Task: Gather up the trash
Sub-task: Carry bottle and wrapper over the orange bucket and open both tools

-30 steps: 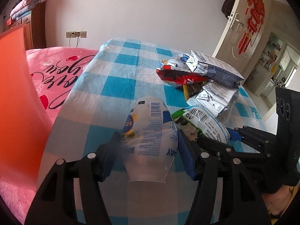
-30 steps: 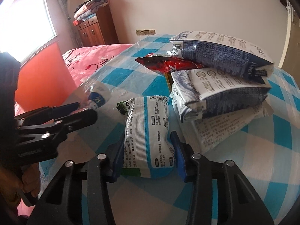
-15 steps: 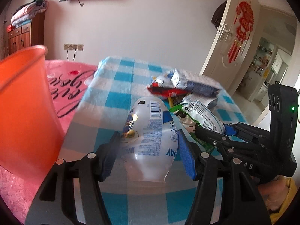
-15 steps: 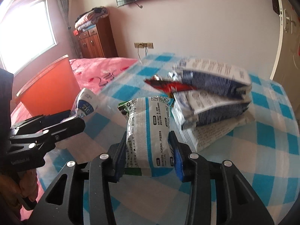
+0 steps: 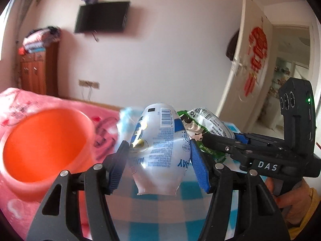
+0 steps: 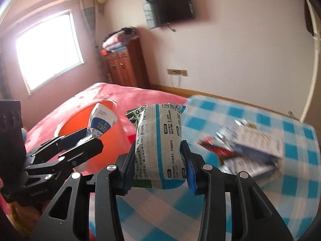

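My left gripper (image 5: 158, 158) is shut on a crushed white and blue plastic bottle (image 5: 160, 140), held in the air to the right of the orange bin (image 5: 44, 142). My right gripper (image 6: 158, 160) is shut on a white, blue and green snack packet (image 6: 160, 140), held above the checked table. In the right wrist view the left gripper (image 6: 80, 138) holds the bottle (image 6: 102, 120) over the bin's mouth (image 6: 112, 140). In the left wrist view the right gripper (image 5: 226, 140) and its packet (image 5: 208, 124) sit close on the right.
Several snack bags (image 6: 252, 146) lie blurred on the blue checked tablecloth (image 6: 260, 190) at the right. A pink bed (image 6: 120, 92) lies behind the bin. A wooden cabinet (image 6: 124, 64) and a wall TV (image 6: 172, 10) stand at the back. An open door (image 5: 252, 70) is at the right.
Both grippers have lifted their items off the table and swung left toward the orange bin. The bin's mouth now shows from above. The snack bag pile has dropped to the right.
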Motion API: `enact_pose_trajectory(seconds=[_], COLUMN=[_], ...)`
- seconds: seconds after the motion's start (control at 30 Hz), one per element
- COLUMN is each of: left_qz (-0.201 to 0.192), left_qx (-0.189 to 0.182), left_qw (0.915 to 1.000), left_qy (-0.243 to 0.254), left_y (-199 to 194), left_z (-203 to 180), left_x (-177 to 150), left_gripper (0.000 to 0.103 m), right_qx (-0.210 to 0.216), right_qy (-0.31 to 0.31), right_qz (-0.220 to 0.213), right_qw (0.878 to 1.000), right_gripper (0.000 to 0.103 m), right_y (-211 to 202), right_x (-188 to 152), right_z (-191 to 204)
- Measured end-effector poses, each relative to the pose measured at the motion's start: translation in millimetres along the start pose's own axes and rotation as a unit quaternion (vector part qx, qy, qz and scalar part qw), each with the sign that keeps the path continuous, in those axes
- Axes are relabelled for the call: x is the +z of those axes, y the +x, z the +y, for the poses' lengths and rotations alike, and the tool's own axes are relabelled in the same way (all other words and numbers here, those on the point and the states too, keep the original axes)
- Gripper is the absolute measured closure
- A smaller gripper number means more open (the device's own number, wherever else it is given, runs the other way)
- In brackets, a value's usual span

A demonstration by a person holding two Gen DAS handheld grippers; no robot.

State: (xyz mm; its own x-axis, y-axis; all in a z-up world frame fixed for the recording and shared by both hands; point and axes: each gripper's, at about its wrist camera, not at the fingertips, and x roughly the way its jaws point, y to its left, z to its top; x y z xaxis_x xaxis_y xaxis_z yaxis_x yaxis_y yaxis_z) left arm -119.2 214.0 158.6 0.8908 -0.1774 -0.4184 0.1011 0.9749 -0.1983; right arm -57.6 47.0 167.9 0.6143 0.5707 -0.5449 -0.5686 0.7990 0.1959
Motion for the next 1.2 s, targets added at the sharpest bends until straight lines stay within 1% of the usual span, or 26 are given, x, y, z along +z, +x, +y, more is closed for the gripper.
enact_pose_trajectory(seconds=[0.1, 0.2, 0.33, 0.43, 0.5, 0.53, 0.57, 0.6, 0.63, 0.67, 0.7, 0.77, 0.8, 0.87, 0.97, 1.0, 1.1, 1.2], left_qz=[-0.023, -0.04, -0.051, -0.05, -0.046, -0.044, -0.043, -0.042, -0.04, -0.038, -0.034, -0.031, -0.034, -0.043, -0.051, -0.056, -0.066, -0.078], left_qx=[0.035, 0.078, 0.12, 0.142, 0.15, 0.151, 0.157, 0.16, 0.169, 0.178, 0.185, 0.197, 0.202, 0.21, 0.217, 0.215, 0.211, 0.196], left_qw=[0.9991, 0.9961, 0.991, 0.9875, 0.9856, 0.9852, 0.9837, 0.9828, 0.9805, 0.978, 0.976, 0.9733, 0.9723, 0.9706, 0.969, 0.9696, 0.9709, 0.9739], left_qy=[-0.002, -0.011, -0.029, -0.047, -0.063, -0.068, -0.076, -0.081, -0.093, -0.103, -0.109, -0.113, -0.112, -0.108, -0.107, -0.103, -0.092, -0.084], left_y=[-13, -26, -36, -37, -33, -30, -27, -24, -21, -19, -19, -20, -20, -25, -30, -32, -36, -40], left_z=[19, 45, 75, 99, 115, 119, 126, 129, 136, 141, 144, 151, 152, 151, 148, 145, 139, 128], left_x=[13, 24, 31, 32, 30, 29, 27, 26, 23, 20, 17, 12, 11, 8, 5, 4, 3, 2], left_gripper=[0.041, 0.041, 0.041, 0.041, 0.041, 0.041, 0.037, 0.03, 0.017, 0.014, 0.014, 0.012, 0.011, 0.009, 0.008, 0.008, 0.008, 0.008], right_qx=[0.034, 0.069, 0.1, 0.118, 0.126, 0.127, 0.129, 0.128, 0.125, 0.113, 0.109, 0.112, 0.105, 0.079, 0.048, 0.036, 0.019, 0.005], right_qy=[-0.008, -0.012, -0.028, -0.036, -0.037, -0.038, -0.037, -0.037, -0.039, -0.04, -0.037, -0.029, -0.029, -0.031, -0.036, -0.034, -0.021, -0.009], right_qz=[-0.008, -0.013, -0.018, -0.012, -0.005, -0.003, 0.003, 0.009, 0.011, 0.011, 0.01, 0.0, -0.007, -0.024, -0.037, -0.04, -0.038, -0.041], right_qw=[0.999, 0.997, 0.994, 0.992, 0.991, 0.991, 0.991, 0.991, 0.991, 0.993, 0.993, 0.993, 0.994, 0.996, 0.998, 0.998, 0.999, 0.999], right_gripper=[0.06, 0.06, 0.06, 0.06, 0.059, 0.056, 0.055, 0.048, 0.03, 0.023, 0.02, 0.018, 0.011, 0.01, 0.009, 0.009, 0.009, 0.009], right_y=[7, 18, 35, 55, 70, 79, 88, 98, 104, 109, 110, 105, 101, 91, 79, 75, 67, 58], right_x=[23, 45, 67, 78, 82, 83, 84, 84, 83, 81, 80, 74, 72, 68, 59, 55, 44, 31], right_z=[20, 41, 72, 93, 103, 108, 112, 117, 118, 119, 118, 112, 108, 100, 85, 80, 65, 50])
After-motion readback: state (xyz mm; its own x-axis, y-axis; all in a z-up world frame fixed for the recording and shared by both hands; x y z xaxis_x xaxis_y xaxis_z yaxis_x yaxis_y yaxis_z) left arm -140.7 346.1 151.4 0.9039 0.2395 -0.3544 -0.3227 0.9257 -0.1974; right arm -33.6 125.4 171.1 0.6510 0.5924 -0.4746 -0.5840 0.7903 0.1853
